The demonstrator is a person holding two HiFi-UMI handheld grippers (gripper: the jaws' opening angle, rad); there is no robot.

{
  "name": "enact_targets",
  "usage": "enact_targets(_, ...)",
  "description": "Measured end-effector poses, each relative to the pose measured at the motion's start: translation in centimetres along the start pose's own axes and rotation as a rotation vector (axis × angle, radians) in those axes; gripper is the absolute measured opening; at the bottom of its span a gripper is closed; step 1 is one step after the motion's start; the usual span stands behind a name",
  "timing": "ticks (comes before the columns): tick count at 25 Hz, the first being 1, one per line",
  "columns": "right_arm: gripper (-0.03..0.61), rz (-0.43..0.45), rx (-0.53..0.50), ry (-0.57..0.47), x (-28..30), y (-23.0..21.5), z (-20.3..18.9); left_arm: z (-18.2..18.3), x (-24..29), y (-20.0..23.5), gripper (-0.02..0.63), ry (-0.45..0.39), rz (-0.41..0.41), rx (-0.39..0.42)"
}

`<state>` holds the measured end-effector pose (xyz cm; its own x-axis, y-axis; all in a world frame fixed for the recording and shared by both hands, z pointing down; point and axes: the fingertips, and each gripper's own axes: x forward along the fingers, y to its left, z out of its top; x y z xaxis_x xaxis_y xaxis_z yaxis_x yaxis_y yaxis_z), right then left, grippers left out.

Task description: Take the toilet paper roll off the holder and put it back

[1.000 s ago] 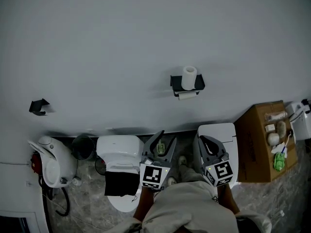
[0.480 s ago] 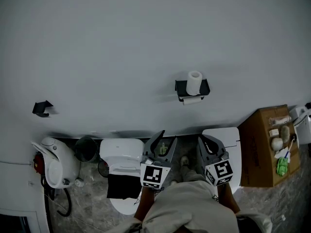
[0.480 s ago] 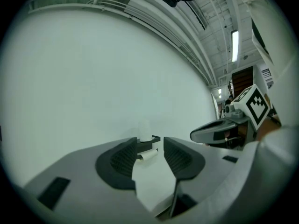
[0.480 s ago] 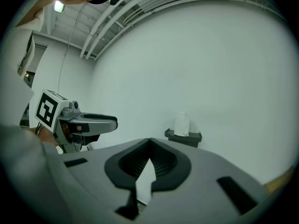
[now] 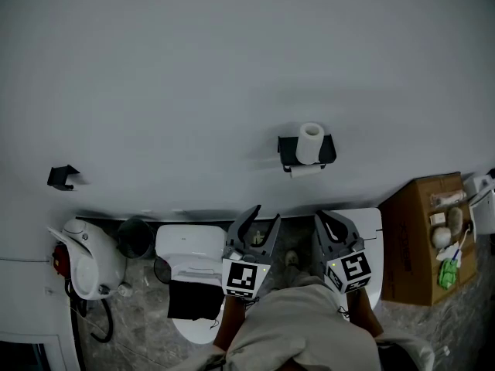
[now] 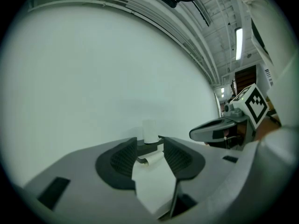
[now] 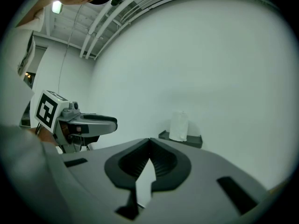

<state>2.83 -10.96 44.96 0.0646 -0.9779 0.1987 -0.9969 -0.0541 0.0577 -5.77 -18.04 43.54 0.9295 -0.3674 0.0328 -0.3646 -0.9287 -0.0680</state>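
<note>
Pale grey wall (image 5: 193,68) fills most of the head view, with a marbled floor (image 5: 139,323) at its foot. Ahead of both grippers and well apart from them, the toilet paper roll (image 5: 310,141) stands upright on its black holder (image 5: 288,151), which is fixed to the wall. A loose end of paper (image 5: 303,171) hangs just under the holder.

The left gripper (image 5: 267,213) is held low, close to the person's body, and points at the wall. Its jaws stand a little apart with only a narrow gap, and nothing is between them. In the left gripper view the roll and holder show far off, straight through that gap.

The right gripper (image 5: 321,219) is just beside the left one, on its right, and is held the same way. Its jaws are closed, tip against tip, and they hold nothing. In the right gripper view the roll sits ahead and to the right of the jaws.

A white toilet (image 5: 189,246) stands on the floor to the left of the left gripper, with a dark bucket (image 5: 135,236) further left. A cardboard box (image 5: 418,238) carrying small items is to the right of the right gripper. Far to the left, a small black hook (image 5: 60,178) is mounted on the wall.
</note>
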Motion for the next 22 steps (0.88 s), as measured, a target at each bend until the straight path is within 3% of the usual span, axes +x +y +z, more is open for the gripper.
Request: enact_targets(22,-0.004,0.045,0.055,-0.007,6.1,-8.5,0.1,0.0,9.9,1.6,0.184,0.067,0.025,0.025)
